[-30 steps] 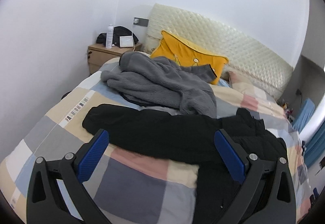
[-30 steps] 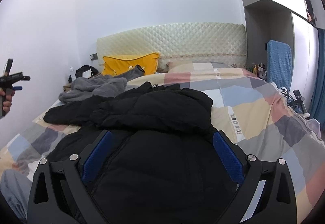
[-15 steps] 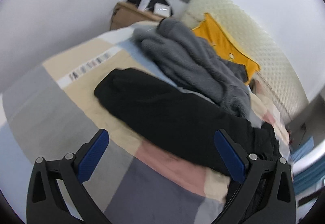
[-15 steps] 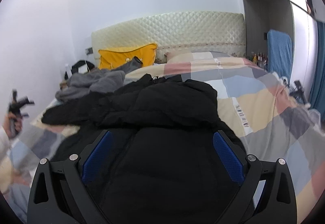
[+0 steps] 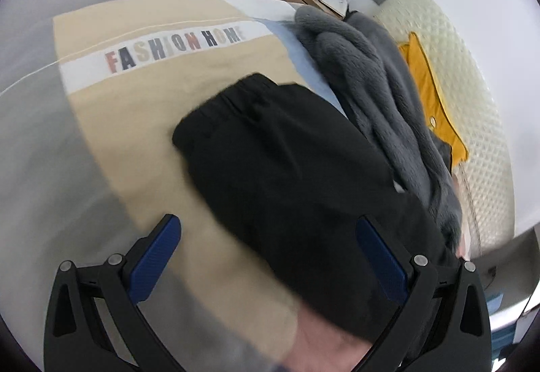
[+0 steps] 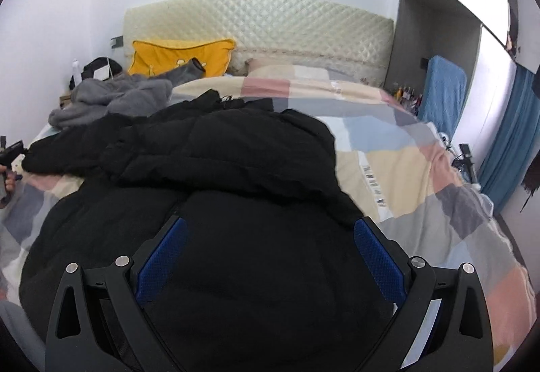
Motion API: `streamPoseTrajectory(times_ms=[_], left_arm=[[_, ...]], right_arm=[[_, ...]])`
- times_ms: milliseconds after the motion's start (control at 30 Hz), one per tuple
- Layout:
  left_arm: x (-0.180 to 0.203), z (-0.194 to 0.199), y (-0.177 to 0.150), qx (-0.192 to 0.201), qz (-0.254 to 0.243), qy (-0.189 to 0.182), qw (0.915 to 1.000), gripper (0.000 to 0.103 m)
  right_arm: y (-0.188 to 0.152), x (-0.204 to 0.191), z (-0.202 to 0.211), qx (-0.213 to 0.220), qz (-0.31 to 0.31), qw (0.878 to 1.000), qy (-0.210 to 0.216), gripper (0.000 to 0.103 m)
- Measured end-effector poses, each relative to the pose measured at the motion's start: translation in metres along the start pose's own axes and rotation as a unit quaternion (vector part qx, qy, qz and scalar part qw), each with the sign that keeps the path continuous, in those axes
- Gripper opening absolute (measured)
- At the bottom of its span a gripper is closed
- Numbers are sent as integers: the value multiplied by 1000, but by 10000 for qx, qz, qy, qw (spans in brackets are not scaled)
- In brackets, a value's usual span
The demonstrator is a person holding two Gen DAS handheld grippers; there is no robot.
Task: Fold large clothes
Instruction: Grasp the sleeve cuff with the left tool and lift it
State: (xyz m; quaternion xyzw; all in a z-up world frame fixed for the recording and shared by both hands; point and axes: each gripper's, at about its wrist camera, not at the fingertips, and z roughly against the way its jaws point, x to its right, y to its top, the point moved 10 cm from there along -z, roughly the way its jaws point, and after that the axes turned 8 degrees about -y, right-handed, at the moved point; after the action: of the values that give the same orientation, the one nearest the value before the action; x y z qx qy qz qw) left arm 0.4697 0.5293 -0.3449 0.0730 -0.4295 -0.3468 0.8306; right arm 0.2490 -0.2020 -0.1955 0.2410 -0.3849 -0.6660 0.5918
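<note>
Black jacket [image 6: 216, 169] sprawls across the patchwork bed [image 6: 405, 169], its sleeve [image 5: 270, 149] reaching left beside a grey fleece [image 5: 364, 68]. The left gripper [image 5: 270, 254] has dropped and tilted toward the cuff, jaws wide apart; the right gripper [image 6: 268, 257] hovers closer over the jacket's body, jaws apart.

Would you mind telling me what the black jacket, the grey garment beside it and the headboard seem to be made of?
Black jacket: probably a matte synthetic shell with padding, judging by its puffy stitched panels and gathered cuff.
Grey garment: plush fleece or faux fur, with a visibly fuzzy pile.
Headboard: cream quilted upholstery with a slight sheen, possibly faux leather; the diamond tufting shows.
</note>
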Motion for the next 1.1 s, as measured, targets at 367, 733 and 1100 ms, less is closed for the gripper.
streamPoseTrajectory(times_ms=[367, 733, 1100], left_arm=[[2, -20, 23, 455, 44, 171, 9988, 38], [62, 45, 39, 717, -74, 251, 9971, 9], [169, 128, 48, 1019, -692, 168, 9922, 6]], right_arm=[[-2, -1, -7, -145, -115, 9998, 88, 100], [-3, 10, 8, -50, -170, 9997, 160, 100], [-6, 6, 26, 120, -68, 9984, 549, 100]])
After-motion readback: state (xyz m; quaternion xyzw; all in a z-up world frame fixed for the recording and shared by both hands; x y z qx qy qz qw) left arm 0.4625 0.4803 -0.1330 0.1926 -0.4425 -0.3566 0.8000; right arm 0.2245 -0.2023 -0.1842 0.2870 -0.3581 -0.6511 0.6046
